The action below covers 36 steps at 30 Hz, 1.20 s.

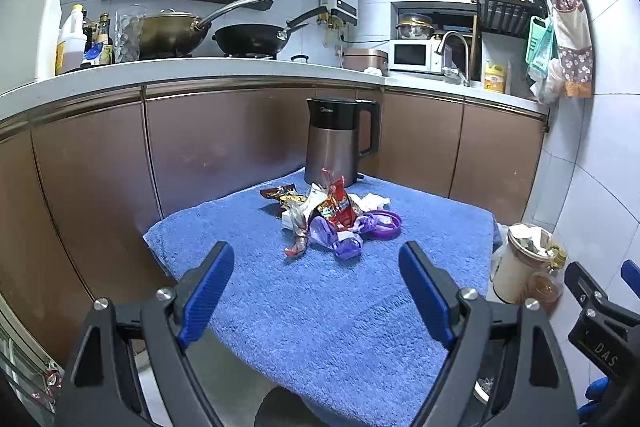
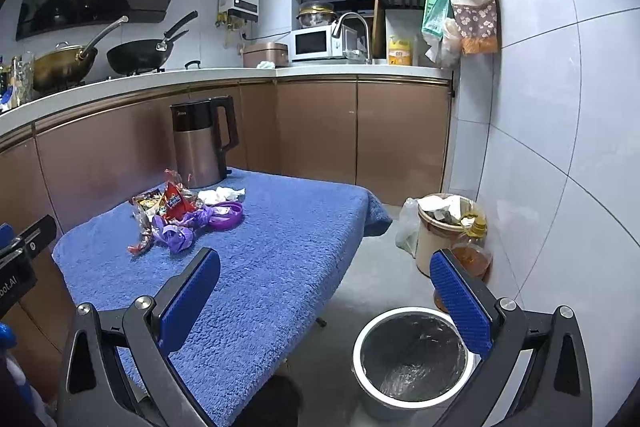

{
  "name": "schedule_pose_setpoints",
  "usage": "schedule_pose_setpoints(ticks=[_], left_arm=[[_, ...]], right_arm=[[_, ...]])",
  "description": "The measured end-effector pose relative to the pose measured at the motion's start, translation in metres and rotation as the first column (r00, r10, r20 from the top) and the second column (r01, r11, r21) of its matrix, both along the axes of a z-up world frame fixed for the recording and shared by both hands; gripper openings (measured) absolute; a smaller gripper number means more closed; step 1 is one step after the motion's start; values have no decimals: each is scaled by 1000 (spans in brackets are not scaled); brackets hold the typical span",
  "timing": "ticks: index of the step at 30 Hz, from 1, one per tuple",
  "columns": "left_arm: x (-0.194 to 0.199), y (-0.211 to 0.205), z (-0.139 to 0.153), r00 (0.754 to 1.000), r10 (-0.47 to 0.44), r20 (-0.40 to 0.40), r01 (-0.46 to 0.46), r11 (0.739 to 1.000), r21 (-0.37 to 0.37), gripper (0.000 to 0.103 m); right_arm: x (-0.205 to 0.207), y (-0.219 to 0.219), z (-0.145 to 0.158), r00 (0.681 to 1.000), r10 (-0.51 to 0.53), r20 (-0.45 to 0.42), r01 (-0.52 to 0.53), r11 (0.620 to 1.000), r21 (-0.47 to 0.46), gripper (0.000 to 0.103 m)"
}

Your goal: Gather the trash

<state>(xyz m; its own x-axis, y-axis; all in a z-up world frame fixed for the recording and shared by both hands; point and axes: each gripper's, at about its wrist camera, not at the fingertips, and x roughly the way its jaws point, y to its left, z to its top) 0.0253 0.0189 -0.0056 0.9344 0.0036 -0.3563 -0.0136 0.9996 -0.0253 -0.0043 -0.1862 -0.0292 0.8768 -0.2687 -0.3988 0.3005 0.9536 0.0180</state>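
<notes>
A pile of trash (image 1: pixel 328 217) lies on the blue towel (image 1: pixel 320 307) covering a small table: red and brown snack wrappers, purple crumpled wrappers, a purple ring and white tissue. It also shows in the right wrist view (image 2: pixel 180 219). My left gripper (image 1: pixel 316 267) is open and empty, above the towel short of the pile. My right gripper (image 2: pixel 324 275) is open and empty, over the table's right edge. A white bin (image 2: pixel 412 359) with a dark liner stands on the floor below it, to the right of the table.
A dark electric kettle (image 1: pixel 340 143) stands at the towel's far edge behind the pile. A cream bin full of rubbish (image 2: pixel 444 227) and an oil bottle (image 2: pixel 472 251) stand by the tiled wall. Brown cabinets and a counter with woks run behind.
</notes>
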Motion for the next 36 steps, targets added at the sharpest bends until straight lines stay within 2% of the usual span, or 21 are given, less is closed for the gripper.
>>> schedule_pose_setpoints(ticks=[5, 9, 14, 19, 22, 24, 27, 28, 32, 34, 36], left_arm=[[11, 4, -5, 1000, -4, -31, 3, 1000, -24, 84], [23, 10, -10, 998, -19, -66, 19, 1000, -3, 84], [46, 30, -22, 990, -19, -139, 17, 1000, -15, 84], [78, 52, -41, 968, -84, -238, 71, 996, -59, 84], [102, 57, -51, 946, -141, -292, 124, 989, -74, 83], [121, 59, -58, 927, -175, -332, 156, 984, -82, 70], [154, 58, -67, 895, -225, -386, 201, 974, -103, 65], [165, 57, -70, 887, -233, -398, 212, 972, -98, 64], [213, 50, -82, 867, -240, -436, 249, 968, -37, 59], [239, 50, -91, 852, -245, -463, 262, 965, -29, 56], [258, 52, -100, 837, -249, -488, 269, 963, -31, 52]], right_arm=[[8, -2, -2, 1000, 0, -9, 0, 1000, 5, 103], [16, -6, -6, 1000, 14, -5, -14, 1000, 21, 103], [34, -13, -13, 998, 46, -46, -45, 998, 34, 103], [66, -17, -26, 984, 145, -107, -134, 986, 97, 103], [91, -18, -33, 969, 206, -138, -186, 972, 142, 102], [110, -17, -37, 957, 249, -147, -222, 958, 182, 95], [141, -12, -48, 925, 337, -173, -290, 924, 250, 82], [152, -9, -52, 909, 374, -183, -317, 907, 277, 81], [201, 17, -70, 819, 533, -213, -436, 819, 372, 73], [229, 33, -80, 769, 600, -222, -481, 771, 418, 71], [253, 47, -90, 736, 634, -239, -498, 745, 444, 68]])
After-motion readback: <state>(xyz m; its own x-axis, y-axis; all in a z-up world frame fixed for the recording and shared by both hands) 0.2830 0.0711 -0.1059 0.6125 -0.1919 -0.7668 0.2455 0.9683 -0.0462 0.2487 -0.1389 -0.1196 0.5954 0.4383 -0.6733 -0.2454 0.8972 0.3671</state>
